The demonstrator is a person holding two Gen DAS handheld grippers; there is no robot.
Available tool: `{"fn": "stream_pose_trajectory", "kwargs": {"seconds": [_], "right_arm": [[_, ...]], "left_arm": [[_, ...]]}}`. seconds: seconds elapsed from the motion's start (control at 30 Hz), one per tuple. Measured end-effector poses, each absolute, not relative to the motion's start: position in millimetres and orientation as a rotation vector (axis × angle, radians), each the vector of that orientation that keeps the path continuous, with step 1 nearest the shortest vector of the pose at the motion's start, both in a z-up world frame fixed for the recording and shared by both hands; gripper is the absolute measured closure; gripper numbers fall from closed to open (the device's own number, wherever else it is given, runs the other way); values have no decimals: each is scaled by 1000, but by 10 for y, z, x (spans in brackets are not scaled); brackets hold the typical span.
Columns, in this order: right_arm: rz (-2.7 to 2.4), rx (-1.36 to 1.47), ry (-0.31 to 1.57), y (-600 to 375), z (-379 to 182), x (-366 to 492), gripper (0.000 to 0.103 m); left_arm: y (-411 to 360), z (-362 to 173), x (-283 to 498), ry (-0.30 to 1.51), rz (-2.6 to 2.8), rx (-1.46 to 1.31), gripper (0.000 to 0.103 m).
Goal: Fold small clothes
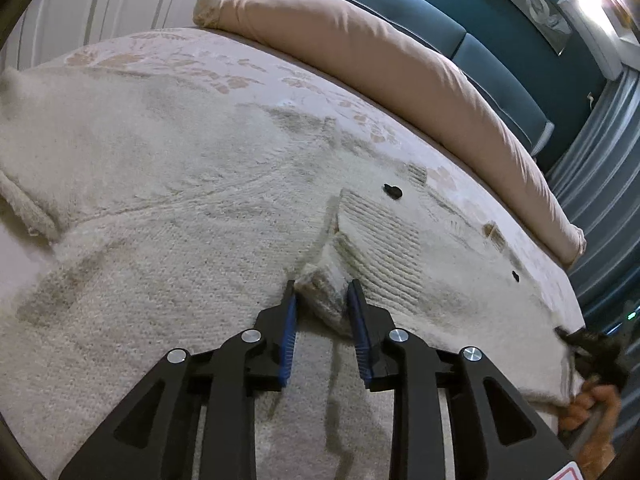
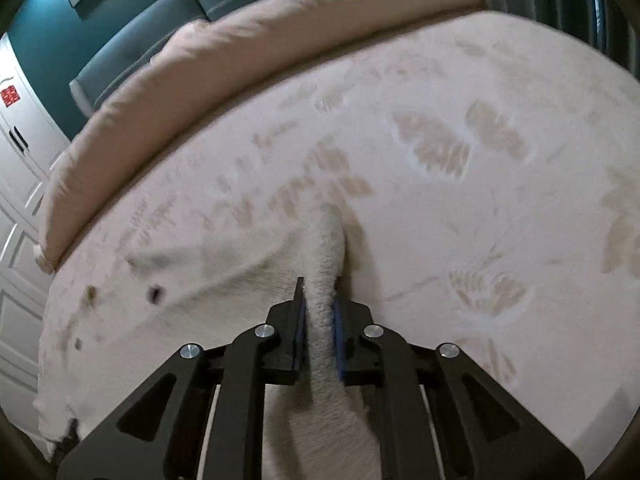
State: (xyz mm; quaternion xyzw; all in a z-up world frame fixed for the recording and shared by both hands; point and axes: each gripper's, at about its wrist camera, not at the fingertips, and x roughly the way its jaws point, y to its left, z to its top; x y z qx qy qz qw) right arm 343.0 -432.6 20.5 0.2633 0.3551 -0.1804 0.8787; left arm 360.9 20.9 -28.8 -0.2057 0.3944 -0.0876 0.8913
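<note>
Cardigan (image 1: 168, 184) flat on bed (image 2: 500, 80), grasp step: left gripper (image 1: 322, 292) part-spread astride a raised knit fold, pads not clamped; right gripper (image 2: 320, 300) pinching a cardigan edge; next, judging, left closes, then both lift and carry over.

bare bedspread (image 2: 500, 92) right of sweater (image 1: 180, 200), long bolster (image 1: 360, 52) blocking far edge

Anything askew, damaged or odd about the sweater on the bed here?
No damage shows. The cream knit sweater lies rumpled on the bed, a ribbed edge flipped up by the left hand-held gripper.
</note>
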Motion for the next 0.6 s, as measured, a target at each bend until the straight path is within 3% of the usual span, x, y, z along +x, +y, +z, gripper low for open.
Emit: {"fn": "stream_pose_trajectory", "kwargs": {"seconds": [0.13,0.3,0.37,0.53,0.57,0.6], "right_arm": [[-281,456,621,-3910,598,3067,89],[-273,384,863,-3842,-38,2952,96],[-295,477,800,-3910,104,2748,98],[-267,510,765,-3572,227,2287,73],[-267,478,793,-3478,146,2261,72],[-267,440,843,-3371,-9,2204,71]], "left_arm": [[209,-287,3613,818,-182,-426,77],[210,-287,3611,820,-180,-423,77],[211,-288,3611,822,-178,-422,77],[299,-215,3591,845,-191,-475,76],[371,-179,3551,855,-185,-498,73],[485,-128,3483,857,-168,-518,61]]}}
